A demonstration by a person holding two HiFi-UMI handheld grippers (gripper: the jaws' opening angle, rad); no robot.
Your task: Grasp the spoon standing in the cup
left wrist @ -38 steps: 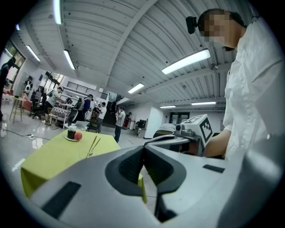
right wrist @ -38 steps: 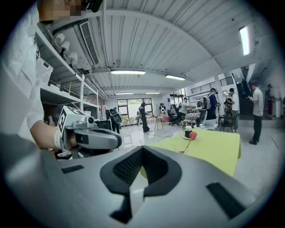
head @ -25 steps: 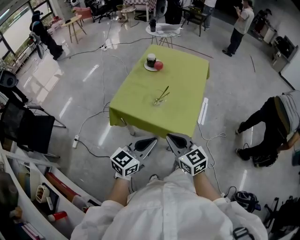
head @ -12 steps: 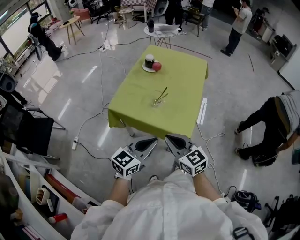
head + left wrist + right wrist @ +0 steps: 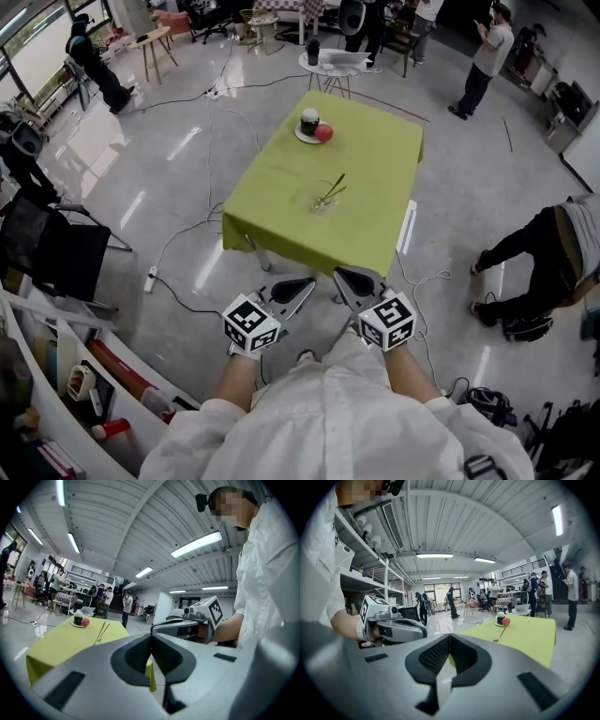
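L gripper [image 5: 302, 284] & R gripper [image 5: 345, 279] were side by side, short of the green surface's [image 5: 375, 230] near edge, well apart from the things on it. Both sets of fingers were together, nothing btwn them. Spoon [image 5: 334, 187] leaned in the cup [image 5: 322, 202] approx mid-surface; plate [image 5: 302, 137] w/ jar [image 5: 309, 119] sat at far end.

Distant cup [image 5: 322, 202] and spoon [image 5: 336, 184], too small for any detail.
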